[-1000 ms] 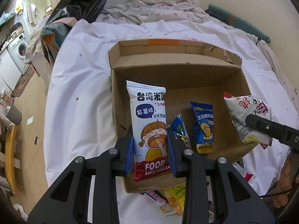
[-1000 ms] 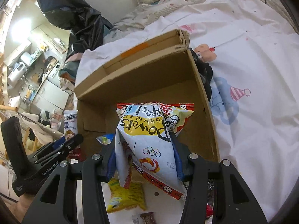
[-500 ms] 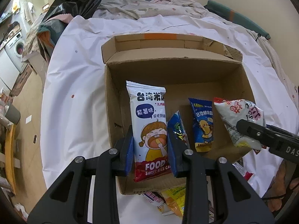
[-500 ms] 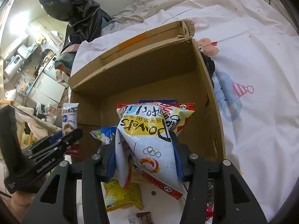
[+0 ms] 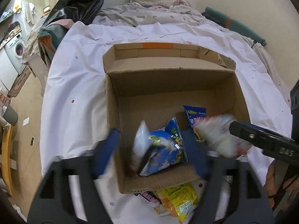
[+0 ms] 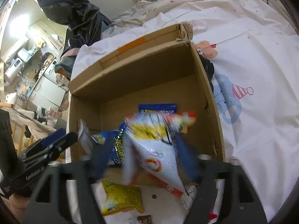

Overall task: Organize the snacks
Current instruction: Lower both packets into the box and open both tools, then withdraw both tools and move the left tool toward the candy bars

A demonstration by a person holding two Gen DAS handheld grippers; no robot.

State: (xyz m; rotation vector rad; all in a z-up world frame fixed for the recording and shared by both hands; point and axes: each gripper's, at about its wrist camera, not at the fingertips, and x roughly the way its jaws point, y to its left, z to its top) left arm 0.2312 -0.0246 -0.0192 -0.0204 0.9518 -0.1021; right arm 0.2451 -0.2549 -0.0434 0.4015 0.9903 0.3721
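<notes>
An open cardboard box [image 5: 112, 115] sits on the white bed cover. My left gripper [image 5: 153, 149] is open over its near left corner; the white rice-cake packet [image 5: 140, 143] is blurred, falling free between the fingers into the box. My right gripper [image 6: 145, 156] is open too; the white and yellow chip bag [image 6: 153, 145] is blurred and dropping at the box's [image 6: 211, 102] near wall. Blue snack packets [image 5: 194, 113] [image 5: 168, 149] lie on the box floor. The right gripper's finger [image 5: 261, 140] shows in the left wrist view beside the blurred chip bag [image 5: 220, 136].
Loose snacks lie on the cover in front of the box: a yellow packet [image 5: 179, 201] [image 6: 121, 199] and small wrapped ones [image 6: 143, 219]. A black bag [image 5: 74, 0] and bedding [image 5: 149, 11] lie beyond. The bed's left edge drops to the floor [image 5: 24, 112].
Both grippers have opened. The rice-cake packet and the chip bag, held before, are now loose and falling toward the box. Both grippers have moved further over the box.
</notes>
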